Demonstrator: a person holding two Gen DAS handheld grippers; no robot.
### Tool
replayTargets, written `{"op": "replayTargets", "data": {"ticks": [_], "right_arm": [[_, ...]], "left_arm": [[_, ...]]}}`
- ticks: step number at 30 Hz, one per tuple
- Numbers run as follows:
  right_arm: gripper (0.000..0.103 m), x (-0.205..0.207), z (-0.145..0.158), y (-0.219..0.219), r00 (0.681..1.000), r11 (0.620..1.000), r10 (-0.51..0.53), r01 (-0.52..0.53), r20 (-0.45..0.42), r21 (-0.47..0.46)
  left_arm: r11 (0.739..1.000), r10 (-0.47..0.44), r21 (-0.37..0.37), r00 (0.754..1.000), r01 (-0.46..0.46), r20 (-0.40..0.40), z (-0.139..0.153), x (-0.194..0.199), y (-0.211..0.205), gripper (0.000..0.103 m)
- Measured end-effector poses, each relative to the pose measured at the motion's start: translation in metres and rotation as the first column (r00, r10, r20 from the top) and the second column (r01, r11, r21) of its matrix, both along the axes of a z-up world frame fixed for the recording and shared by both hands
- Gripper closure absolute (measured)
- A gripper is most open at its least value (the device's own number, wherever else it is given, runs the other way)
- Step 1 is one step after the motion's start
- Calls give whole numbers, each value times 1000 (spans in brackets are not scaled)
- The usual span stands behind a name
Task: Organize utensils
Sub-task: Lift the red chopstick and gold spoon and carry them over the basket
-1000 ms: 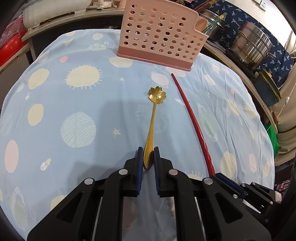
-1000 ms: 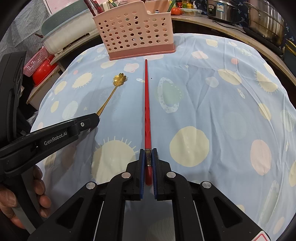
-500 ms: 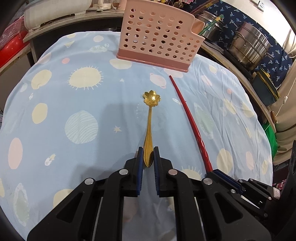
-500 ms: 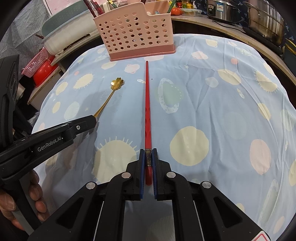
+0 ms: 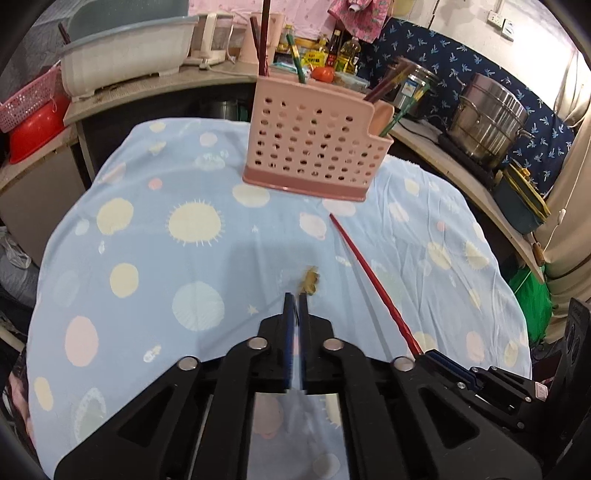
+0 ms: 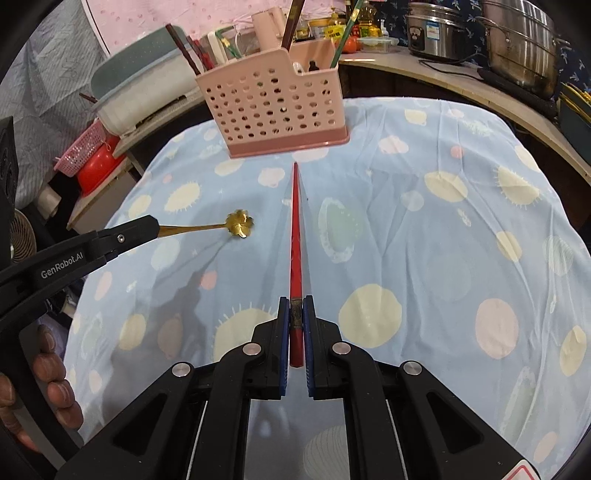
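While spoon (image 6: 240,223) juts beyond left jaws, chopstick (image 6: 295,236) fills right.

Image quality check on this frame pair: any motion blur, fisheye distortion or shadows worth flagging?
Left wrist view: the gold spoon is smeared by blur just past the fingers, while the pink basket stays sharp. Right wrist view: the same spoon and the red chopstick are crisp, and gripper shadows fall on the blue cloth. Both views bow the counter edges and have dark corners.

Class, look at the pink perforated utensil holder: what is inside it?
Inside the pink holder, dark-red chopsticks and green chopsticks stick out above the rim. Their lower ends and anything shorter are hidden behind its walls.
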State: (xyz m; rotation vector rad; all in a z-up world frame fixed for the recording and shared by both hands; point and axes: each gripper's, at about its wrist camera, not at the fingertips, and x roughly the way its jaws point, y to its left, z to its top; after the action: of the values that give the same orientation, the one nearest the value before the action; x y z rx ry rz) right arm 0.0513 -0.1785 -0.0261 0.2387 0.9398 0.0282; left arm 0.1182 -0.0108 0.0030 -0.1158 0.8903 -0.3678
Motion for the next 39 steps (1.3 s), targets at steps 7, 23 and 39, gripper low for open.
{"op": "replayTargets", "data": {"ticks": [7,23,39], "right_arm": [[96,-1,28,-9,998,1000,-20,19,64,19],[96,7,109,-21,973,998,-50,41,225,43],[96,66,184,-40,932,998,-59,50,357,34]], "left_arm": [[1000,10,21,1000,-10,29,16,4,3,102],[998,10,64,995,-17,99,74,10,3,102],[998,-20,65,979,7,202,136,53,-12,102]]}}
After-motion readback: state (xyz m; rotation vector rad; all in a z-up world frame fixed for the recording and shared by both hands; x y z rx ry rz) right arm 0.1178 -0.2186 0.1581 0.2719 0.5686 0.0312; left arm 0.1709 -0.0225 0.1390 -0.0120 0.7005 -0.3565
